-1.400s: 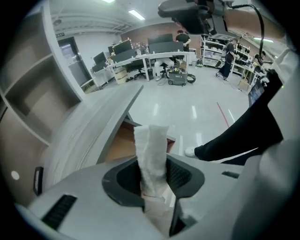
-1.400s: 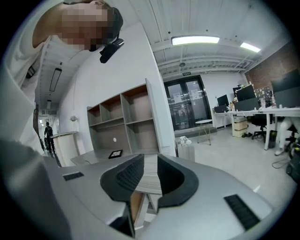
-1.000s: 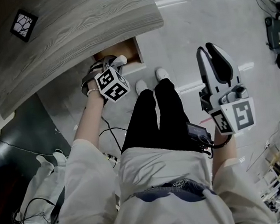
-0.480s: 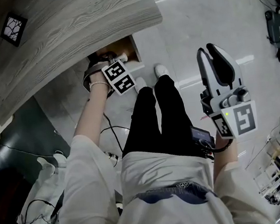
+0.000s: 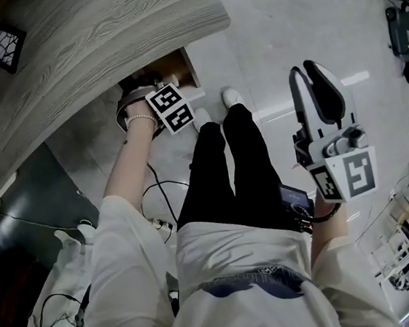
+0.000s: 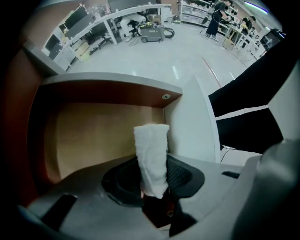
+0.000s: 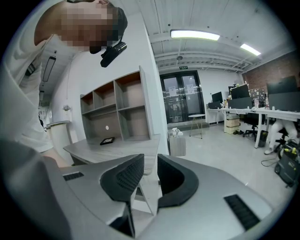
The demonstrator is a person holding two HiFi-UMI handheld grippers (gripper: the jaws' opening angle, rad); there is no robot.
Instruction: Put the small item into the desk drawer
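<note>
Small item [image 6: 151, 157], a rolled white cloth, sits clamped in the jaws of the left gripper [image 6: 152, 177], its long axis pointing down into the open drawer [image 6: 93, 136] just below, while the right gripper [image 7: 148, 169], slightly parted and empty, hangs well apart.

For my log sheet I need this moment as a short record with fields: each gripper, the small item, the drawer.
left gripper: points down, shut on white rolled item
white rolled item: upright between the jaws, over the drawer
drawer: open under the desk top, pale wood inside
right gripper: held up in the air, jaws slightly apart, empty
</note>
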